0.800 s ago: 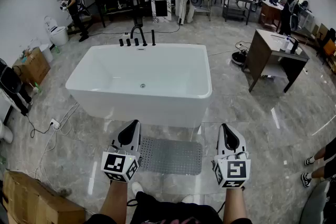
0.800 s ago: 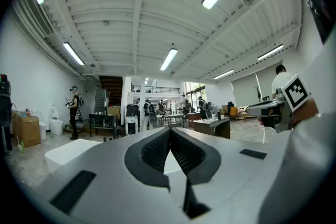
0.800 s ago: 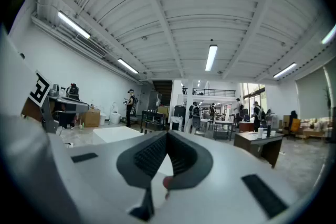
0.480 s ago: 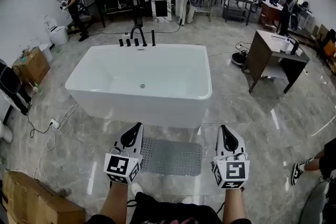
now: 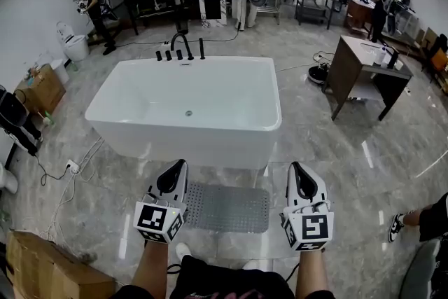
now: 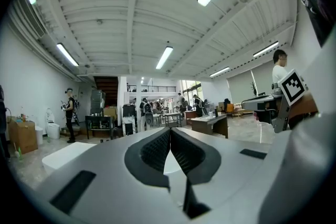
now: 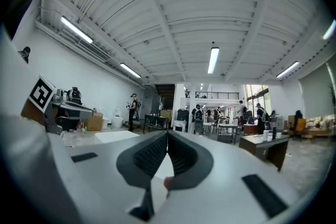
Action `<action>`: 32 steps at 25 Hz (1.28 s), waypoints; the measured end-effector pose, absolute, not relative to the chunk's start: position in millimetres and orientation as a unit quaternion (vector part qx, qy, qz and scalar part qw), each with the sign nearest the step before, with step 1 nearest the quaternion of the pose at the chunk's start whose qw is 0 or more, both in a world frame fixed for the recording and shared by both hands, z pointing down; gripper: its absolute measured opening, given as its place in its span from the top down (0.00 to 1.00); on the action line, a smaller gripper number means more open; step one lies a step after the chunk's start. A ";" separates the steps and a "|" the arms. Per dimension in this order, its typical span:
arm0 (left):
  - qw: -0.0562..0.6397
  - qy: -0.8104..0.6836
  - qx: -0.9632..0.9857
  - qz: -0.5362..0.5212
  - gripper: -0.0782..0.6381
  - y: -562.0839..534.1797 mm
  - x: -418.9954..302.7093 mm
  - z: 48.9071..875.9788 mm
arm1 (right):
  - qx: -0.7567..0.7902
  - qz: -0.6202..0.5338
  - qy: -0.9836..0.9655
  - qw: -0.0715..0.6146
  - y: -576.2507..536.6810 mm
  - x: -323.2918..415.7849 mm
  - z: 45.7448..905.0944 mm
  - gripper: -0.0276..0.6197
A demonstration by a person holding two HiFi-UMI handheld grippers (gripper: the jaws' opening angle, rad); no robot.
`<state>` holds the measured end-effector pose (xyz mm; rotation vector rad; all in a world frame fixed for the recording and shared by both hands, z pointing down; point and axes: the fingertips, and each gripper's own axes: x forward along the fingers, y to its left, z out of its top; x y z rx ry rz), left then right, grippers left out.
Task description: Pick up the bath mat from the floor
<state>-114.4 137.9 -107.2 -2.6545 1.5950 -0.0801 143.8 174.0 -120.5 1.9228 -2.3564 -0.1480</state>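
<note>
Grey and studded, the bath mat [image 5: 227, 208] lies flat on the marble floor [image 5: 364, 150], just in front of the white bathtub [image 5: 182, 140]. On the near side of the bathtub, the left gripper [image 5: 179, 164] hangs above the mat's left edge, its jaws pressed together with nothing between them. The right gripper [image 5: 295, 167] is held just past the mat's right end, likewise closed and empty. Both point level toward the bathtub. A wooden desk [image 5: 364, 73] stands to the bathtub's right.
</note>
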 end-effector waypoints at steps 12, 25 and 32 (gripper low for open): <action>0.010 0.501 -0.865 -0.028 0.88 93.9 -134.9 -82.4 | 0.646 -0.031 -0.758 0.085 132.6 131.8 -101.4 0.92; -0.044 0.464 -0.884 -0.040 0.88 16.9 -195.1 -34.5 | 0.684 -0.005 -0.718 0.131 73.2 89.9 -78.5 0.92; -0.071 0.481 -0.871 -0.065 0.88 1.9 -185.3 3.7 | 0.660 0.019 -0.733 0.163 48.2 104.2 -31.9 0.92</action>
